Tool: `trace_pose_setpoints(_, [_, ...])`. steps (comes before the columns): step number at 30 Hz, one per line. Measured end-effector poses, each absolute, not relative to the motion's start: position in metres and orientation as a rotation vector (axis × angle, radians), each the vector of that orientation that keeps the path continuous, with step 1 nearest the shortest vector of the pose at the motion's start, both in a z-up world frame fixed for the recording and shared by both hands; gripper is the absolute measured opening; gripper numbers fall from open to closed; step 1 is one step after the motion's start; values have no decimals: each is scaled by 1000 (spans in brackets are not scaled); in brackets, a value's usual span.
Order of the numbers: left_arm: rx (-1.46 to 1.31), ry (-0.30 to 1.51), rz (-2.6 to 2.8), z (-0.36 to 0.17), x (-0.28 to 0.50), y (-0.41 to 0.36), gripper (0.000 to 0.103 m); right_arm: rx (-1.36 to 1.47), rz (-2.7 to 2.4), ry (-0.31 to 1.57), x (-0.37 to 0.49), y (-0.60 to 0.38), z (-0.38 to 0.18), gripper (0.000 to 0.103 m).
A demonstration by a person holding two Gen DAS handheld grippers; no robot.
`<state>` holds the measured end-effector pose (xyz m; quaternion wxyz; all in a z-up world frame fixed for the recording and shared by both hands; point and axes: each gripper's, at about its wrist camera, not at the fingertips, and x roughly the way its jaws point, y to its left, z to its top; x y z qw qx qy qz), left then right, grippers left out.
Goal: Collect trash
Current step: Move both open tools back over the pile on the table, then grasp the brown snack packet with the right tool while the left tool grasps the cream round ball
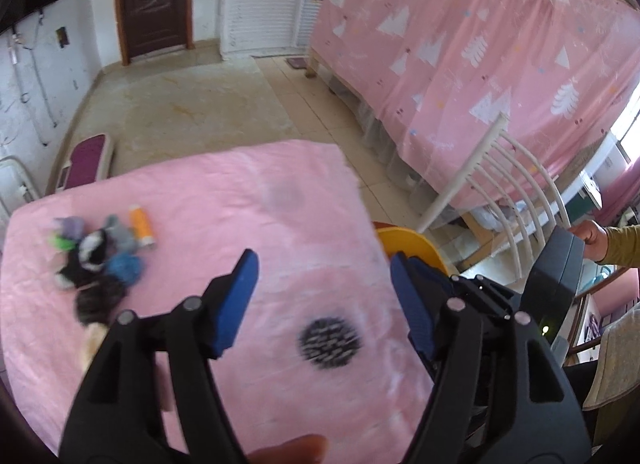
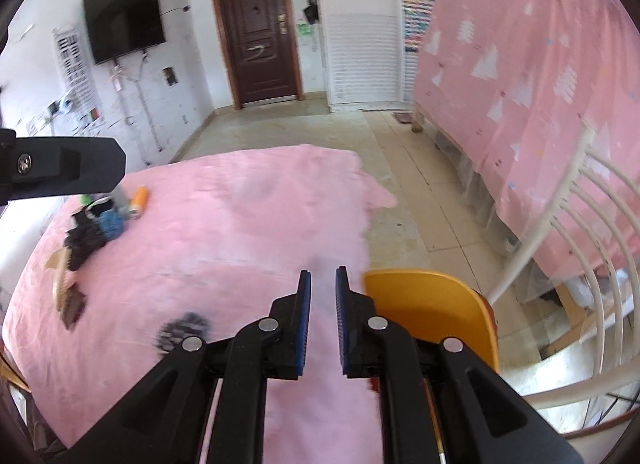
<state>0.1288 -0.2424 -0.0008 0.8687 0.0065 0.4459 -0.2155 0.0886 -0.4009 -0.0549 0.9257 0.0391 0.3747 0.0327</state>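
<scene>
Jaws of our left gripper (image 1: 324,284) stand wide apart with nothing between them, hanging above the pink-covered tabletop (image 1: 280,192). Just beyond and below them we see a round black-and-white patterned scrap (image 1: 329,341) lying flat on the cloth. On our right gripper (image 2: 322,284) the jaws are drawn narrow, with a slim gap between the blue pads (image 2: 303,328) and nothing held; they sit over the near right part of the tabletop, close to its edge.

We find the trash heap (image 1: 98,264) at the far left of the tabletop: a blurred jumble of black, grey, blue, green and purple pieces, with an orange tube (image 1: 142,226) lying just beside it on the far side. From the right wrist view a tan and brown scrap (image 2: 66,288) lies nearer to us than the heap.

Beside the tabletop's right edge stands an orange chair (image 2: 432,304), and past it a white slatted chair (image 2: 592,224). A pink patterned curtain (image 1: 480,44) fills the right side of the room.
</scene>
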Motion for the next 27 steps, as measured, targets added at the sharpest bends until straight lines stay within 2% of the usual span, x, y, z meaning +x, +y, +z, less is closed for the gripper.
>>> trace_pose_setpoints(6, [-1, 912, -413, 4, 123, -189, 66, 31, 140, 765, 91, -348, -43, 4])
trace_pose_setpoints(12, [-32, 900, -369, 4, 118, -142, 72, -7, 194, 764, 93, -299, -35, 7])
trace_pose_setpoints(13, [-37, 899, -363, 3, 117, -135, 72, -15, 201, 766, 95, -293, -34, 10])
trace_pose_setpoints(15, [-44, 899, -354, 0, 116, -123, 73, -38, 215, 768, 93, -279, -34, 24])
trace_pose_setpoints(17, [-55, 900, -342, -4, 114, -109, 73, -57, 230, 767, 91, -265, -33, 63])
trace_pose_setpoints(19, [-68, 906, -332, -8, 113, -97, 74, -68, 247, 760, 89, -254, -32, 75])
trace_pose_setpoints(27, [-109, 951, -304, -34, 109, -65, 74, -98, 349, 781, 80, -219, -33, 76])
